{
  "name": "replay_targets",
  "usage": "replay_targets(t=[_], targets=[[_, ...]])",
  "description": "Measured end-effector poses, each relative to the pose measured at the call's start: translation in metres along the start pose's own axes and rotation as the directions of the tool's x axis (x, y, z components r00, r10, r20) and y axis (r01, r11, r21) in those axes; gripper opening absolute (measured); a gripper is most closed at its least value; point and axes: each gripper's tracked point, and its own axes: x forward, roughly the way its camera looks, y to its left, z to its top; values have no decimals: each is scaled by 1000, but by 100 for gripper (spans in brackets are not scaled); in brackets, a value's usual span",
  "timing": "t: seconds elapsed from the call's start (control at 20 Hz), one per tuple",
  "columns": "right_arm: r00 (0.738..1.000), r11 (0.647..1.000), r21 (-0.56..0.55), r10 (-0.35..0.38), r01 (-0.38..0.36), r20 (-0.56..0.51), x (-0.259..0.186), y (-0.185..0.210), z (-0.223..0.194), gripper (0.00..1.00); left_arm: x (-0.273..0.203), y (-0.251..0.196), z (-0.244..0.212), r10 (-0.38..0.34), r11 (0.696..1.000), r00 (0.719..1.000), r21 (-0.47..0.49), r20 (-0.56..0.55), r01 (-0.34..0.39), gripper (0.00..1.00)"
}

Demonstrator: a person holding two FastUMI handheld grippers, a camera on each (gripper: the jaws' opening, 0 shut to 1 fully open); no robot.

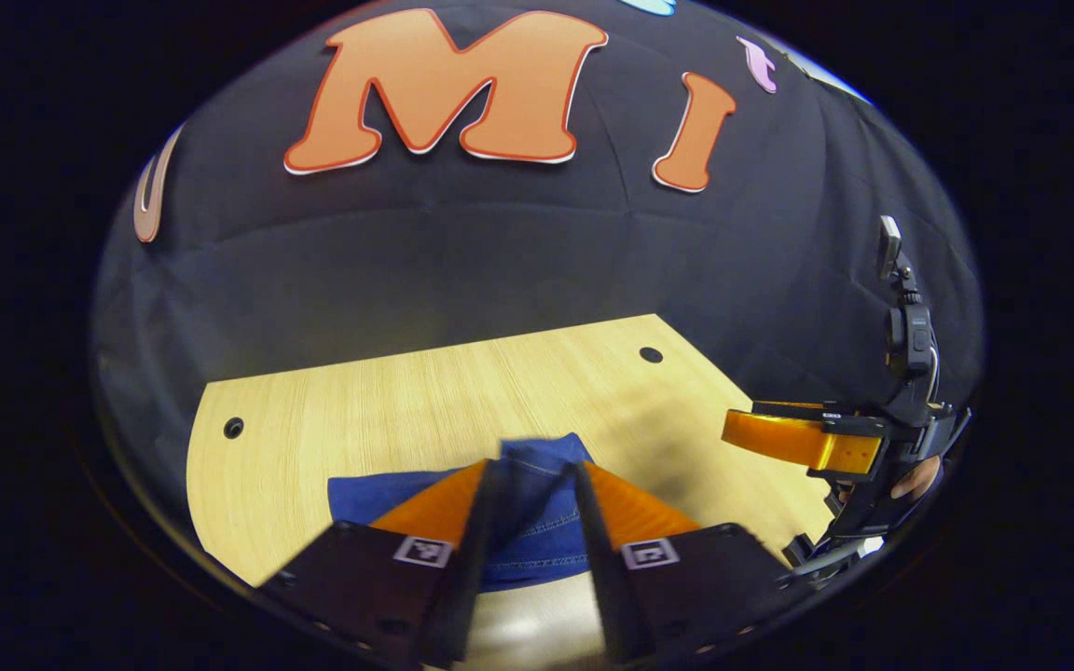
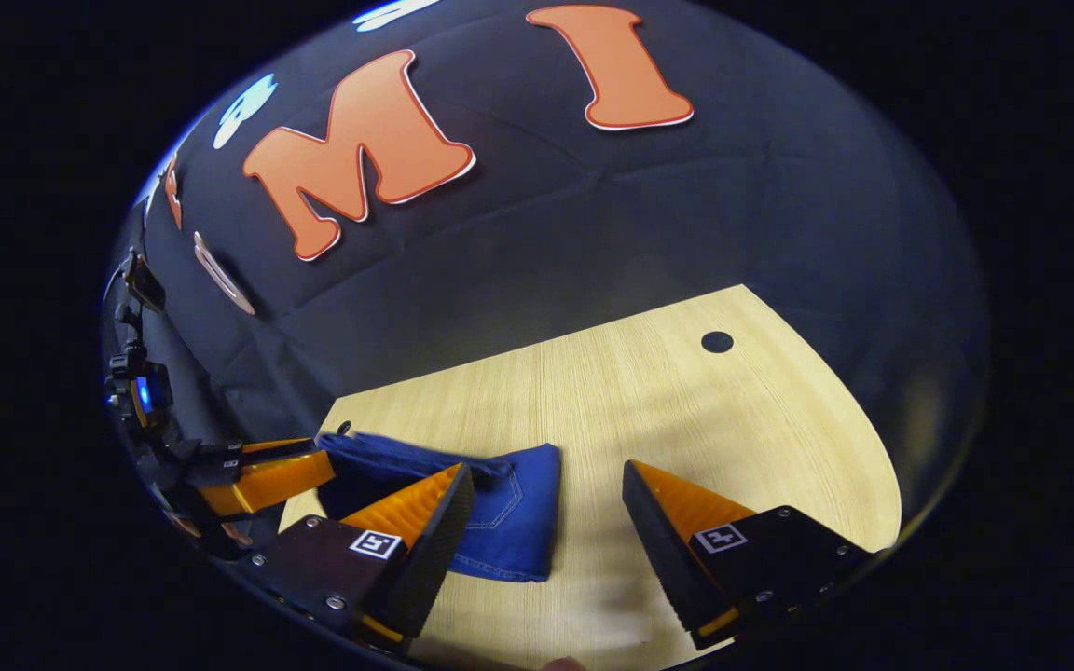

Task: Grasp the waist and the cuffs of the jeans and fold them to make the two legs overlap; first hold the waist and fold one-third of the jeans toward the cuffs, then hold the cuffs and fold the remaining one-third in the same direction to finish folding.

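Note:
The blue jeans [image 1: 364,496] lie folded into a short bundle on the light wooden table [image 1: 425,391]. My left gripper [image 1: 537,471] has a raised fold of denim pinched between its fingers and is shut on it. In the right gripper view, the left gripper [image 2: 318,466] comes in from the left and holds the top layer of the jeans [image 2: 514,522] slightly lifted. My right gripper [image 2: 546,475] stands open just above the table [image 2: 686,419], its fingers wide apart at the bundle's right edge with nothing between them. It also shows at the right of the left gripper view [image 1: 733,429], with a hand [image 1: 919,477] behind it.
The table has small round holes [image 1: 233,428] [image 1: 651,354] [image 2: 716,341] near its far corners. Black cloth wall rises right behind the far edge. Bare wood stretches to the right of the jeans in the right gripper view.

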Motion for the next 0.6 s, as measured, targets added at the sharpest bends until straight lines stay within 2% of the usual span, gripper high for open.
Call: replay_targets(t=[0.05, 0.1, 0.15, 0.2, 0.4, 0.55, 0.6], targets=[[1000, 1000, -4, 3, -3, -1, 1, 4, 2, 98, -4, 2, 5, 6, 1000, 1000, 9, 21, -6, 69], [1000, 1000, -10, 8, -8, -2, 4, 12, 5, 98, -7, 4, 9, 8, 1000, 1000, 17, 27, -9, 78], [1000, 1000, -20, 7, -6, 4, 4, 15, 8, 98, -11, 6, 14, 14, 1000, 999, 18, 42, -15, 83], [1000, 999, -33, 8, -8, 15, 1, 19, 9, 98, -14, 12, 19, 26, 1000, 998, 12, 57, -27, 79], [992, 992, -126, 6, 10, 127, -13, 40, 39, 98, -44, 42, 45, 99, 995, 979, 0, 175, -101, 81], [965, 971, -234, 13, 51, 263, -32, 65, 74, 97, -74, 66, 76, 162, 986, 941, -15, 297, -164, 94], [953, 961, -269, 21, 64, 303, -39, 75, 84, 98, -85, 73, 87, 181, 983, 924, -23, 338, -184, 94]])
